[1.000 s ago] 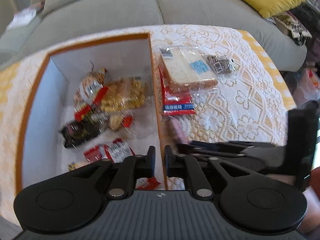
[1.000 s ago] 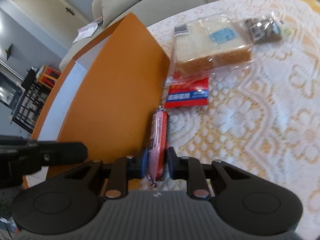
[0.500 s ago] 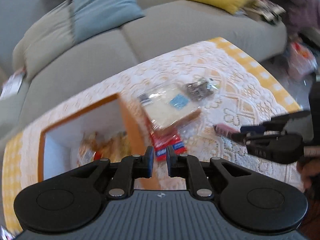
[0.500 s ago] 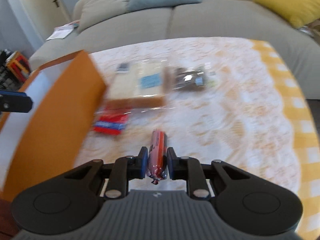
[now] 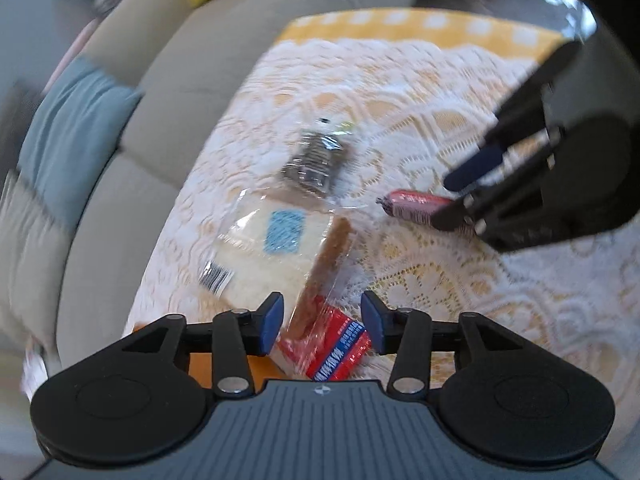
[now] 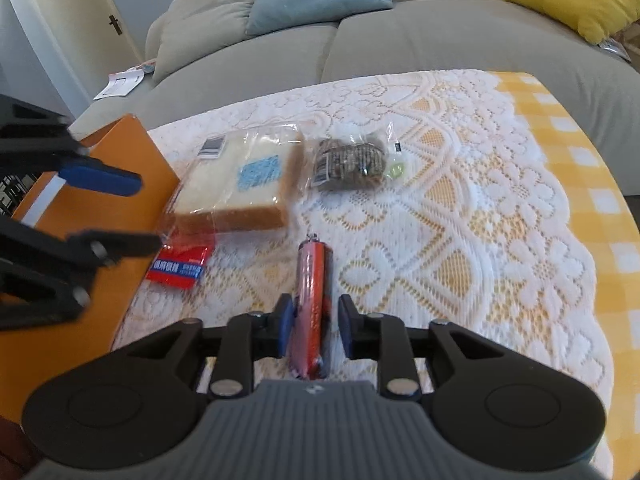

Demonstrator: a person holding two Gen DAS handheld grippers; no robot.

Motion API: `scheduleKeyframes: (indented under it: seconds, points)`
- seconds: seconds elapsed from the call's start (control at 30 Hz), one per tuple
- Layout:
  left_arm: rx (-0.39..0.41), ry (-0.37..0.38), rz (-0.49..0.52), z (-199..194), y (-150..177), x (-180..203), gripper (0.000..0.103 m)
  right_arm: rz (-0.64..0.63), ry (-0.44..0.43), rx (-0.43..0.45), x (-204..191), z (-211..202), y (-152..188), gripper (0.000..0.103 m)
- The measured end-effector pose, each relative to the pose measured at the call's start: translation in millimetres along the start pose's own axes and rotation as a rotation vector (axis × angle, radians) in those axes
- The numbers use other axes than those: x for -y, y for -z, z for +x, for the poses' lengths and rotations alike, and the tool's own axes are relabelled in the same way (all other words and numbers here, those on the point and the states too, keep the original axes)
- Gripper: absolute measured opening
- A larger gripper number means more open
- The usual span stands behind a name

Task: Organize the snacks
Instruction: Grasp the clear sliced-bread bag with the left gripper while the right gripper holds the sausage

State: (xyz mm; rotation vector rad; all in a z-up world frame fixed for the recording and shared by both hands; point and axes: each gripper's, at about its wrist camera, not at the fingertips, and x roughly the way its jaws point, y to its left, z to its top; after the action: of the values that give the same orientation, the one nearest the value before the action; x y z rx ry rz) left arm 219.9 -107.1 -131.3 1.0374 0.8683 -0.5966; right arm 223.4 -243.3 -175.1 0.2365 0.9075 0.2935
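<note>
Your right gripper (image 6: 312, 326) has its fingers slightly parted with the sausage (image 6: 314, 292) lying between them on the tabletop (image 6: 460, 240) — grip unclear. Left gripper (image 5: 322, 322) gapes wide over the red packet (image 5: 336, 350); bread bag (image 5: 272, 248) just beyond.

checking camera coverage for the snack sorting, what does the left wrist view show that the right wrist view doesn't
Only the left wrist view: the right gripper seen from outside, its fingers open.

Only the right wrist view: the left gripper seen from outside, open, plus a door and a paper on the sofa.

Both: the sausage lying on the lace cloth, the bagged bread, the dark snack packet, the red packet and the sofa.
</note>
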Motion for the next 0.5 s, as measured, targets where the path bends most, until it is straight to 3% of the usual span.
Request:
scheduleKeyframes:
  seconds: [0.1, 0.27, 0.5]
  points:
    - [-0.005, -0.005, 0.106, 12.6, -3.3, 7.9, 0.061, 0.005, -0.029, 0.002, 1.8, 3.3, -3.1, 0.028]
    - [-0.014, -0.078, 0.276, 35.3, -7.2, 22.6, 0.065, 0.010, -0.049, -0.010, 4.0, 7.9, -3.5, 0.029]
    - [-0.038, -0.108, 0.361, 59.3, -12.6, 28.4, 0.068, 0.076, -0.095, -0.020, 14.1, 12.0, -3.5, 0.029]
